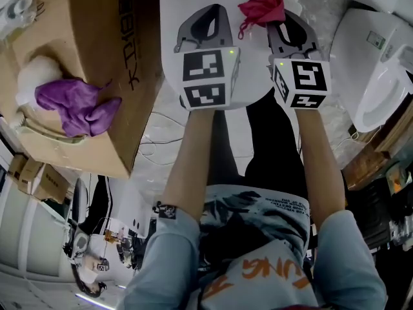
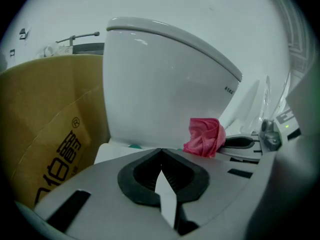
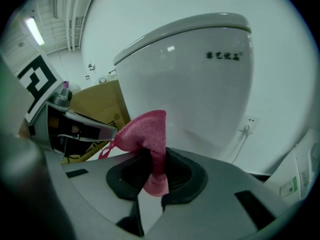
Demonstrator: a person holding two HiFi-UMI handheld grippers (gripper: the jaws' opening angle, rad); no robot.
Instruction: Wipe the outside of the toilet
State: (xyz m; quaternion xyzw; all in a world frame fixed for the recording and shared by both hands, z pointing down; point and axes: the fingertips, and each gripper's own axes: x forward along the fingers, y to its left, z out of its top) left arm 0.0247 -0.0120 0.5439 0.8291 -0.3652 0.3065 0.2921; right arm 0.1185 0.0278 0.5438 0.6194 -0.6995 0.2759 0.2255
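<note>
Overhead, your left gripper [image 1: 205,18] and right gripper [image 1: 287,24] hover side by side over the white toilet [image 1: 173,5], next to a cardboard box [image 1: 97,24]. Your left gripper view shows its jaws pressed together on nothing, with the toilet's side ahead. Your right gripper view shows its jaws clamping the pink cloth [image 3: 145,129] in front of the toilet.

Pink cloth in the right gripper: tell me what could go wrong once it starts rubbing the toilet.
1. The right gripper pinches only a narrow fold of the pink cloth; rubbing against the toilet could drag it out.
2. The cloth is bunched into a small wad, so the hard jaw tips may scrape the porcelain.
3. The left gripper, shut and empty, sits close beside the right one; the two could knock together.
</note>
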